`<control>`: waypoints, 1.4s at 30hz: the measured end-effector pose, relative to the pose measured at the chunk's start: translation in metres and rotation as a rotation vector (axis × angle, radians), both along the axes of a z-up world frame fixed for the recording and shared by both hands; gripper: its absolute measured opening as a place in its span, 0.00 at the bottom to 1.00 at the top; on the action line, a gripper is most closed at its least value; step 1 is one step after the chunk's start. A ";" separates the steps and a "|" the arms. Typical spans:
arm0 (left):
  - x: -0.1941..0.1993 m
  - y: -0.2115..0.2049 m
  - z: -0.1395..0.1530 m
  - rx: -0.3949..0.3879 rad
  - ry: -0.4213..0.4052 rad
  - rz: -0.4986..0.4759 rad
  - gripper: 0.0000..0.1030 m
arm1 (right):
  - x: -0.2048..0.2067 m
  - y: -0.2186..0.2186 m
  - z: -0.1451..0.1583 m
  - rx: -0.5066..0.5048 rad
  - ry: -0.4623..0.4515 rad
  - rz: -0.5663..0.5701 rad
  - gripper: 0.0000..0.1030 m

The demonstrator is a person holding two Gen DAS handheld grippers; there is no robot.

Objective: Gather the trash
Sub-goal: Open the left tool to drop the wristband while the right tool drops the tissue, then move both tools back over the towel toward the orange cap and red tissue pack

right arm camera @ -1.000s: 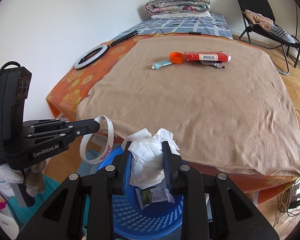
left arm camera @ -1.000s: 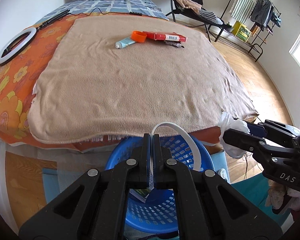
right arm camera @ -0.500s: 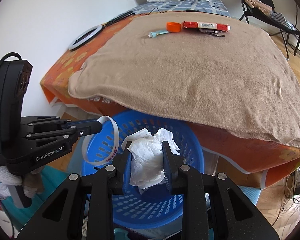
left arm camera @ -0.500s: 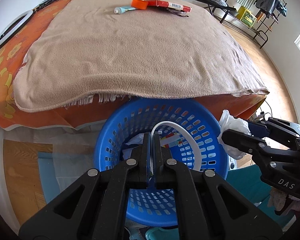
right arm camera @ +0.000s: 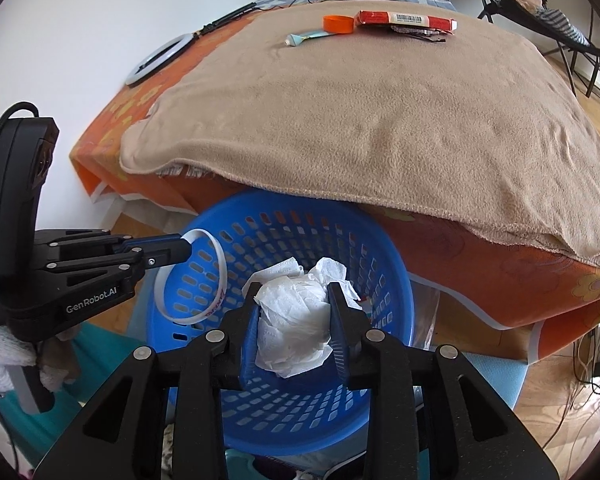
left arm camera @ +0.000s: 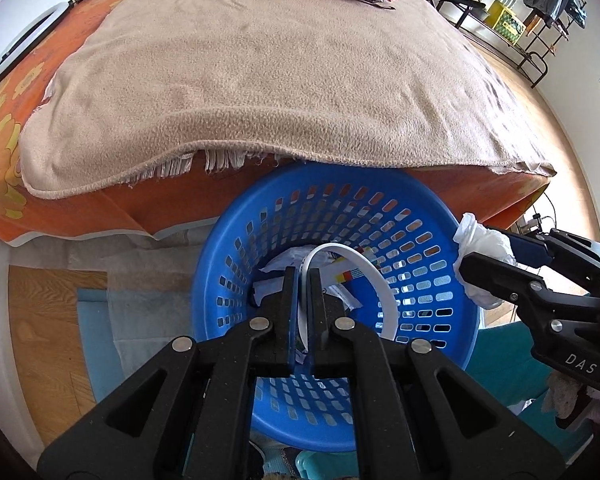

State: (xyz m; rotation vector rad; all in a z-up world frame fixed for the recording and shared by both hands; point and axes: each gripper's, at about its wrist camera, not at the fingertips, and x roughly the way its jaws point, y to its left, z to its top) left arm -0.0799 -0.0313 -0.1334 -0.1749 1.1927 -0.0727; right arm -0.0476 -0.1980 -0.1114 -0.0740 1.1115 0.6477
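Crumpled white tissue (right arm camera: 296, 320) sits between the opening right tongs (right arm camera: 294, 312) above the perforated blue plastic basket (right arm camera: 384, 264), while the closed left tongs (left arm camera: 303, 284) pinch a thin white band (left arm camera: 374, 276).

The bed (right arm camera: 480, 264) carries a beige blanket (right arm camera: 380, 120), and near its 12 o'clock edge lie together a small tube (right arm camera: 306, 37), an orange cap (right arm camera: 337, 24) and a red box (right arm camera: 406, 20).
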 end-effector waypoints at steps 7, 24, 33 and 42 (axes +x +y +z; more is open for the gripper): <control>0.000 0.001 -0.002 0.014 -0.002 0.005 0.27 | 0.001 -0.001 0.000 -0.023 -0.014 -0.018 0.48; 0.004 0.004 0.005 0.017 -0.017 0.033 0.69 | 0.013 -0.009 0.004 -0.035 -0.032 -0.085 0.66; 0.006 0.000 0.010 0.017 -0.023 0.023 0.69 | 0.018 -0.010 0.007 -0.039 -0.032 -0.104 0.67; 0.010 -0.001 0.019 0.007 -0.039 0.026 0.69 | 0.025 -0.009 0.020 -0.035 -0.063 -0.106 0.67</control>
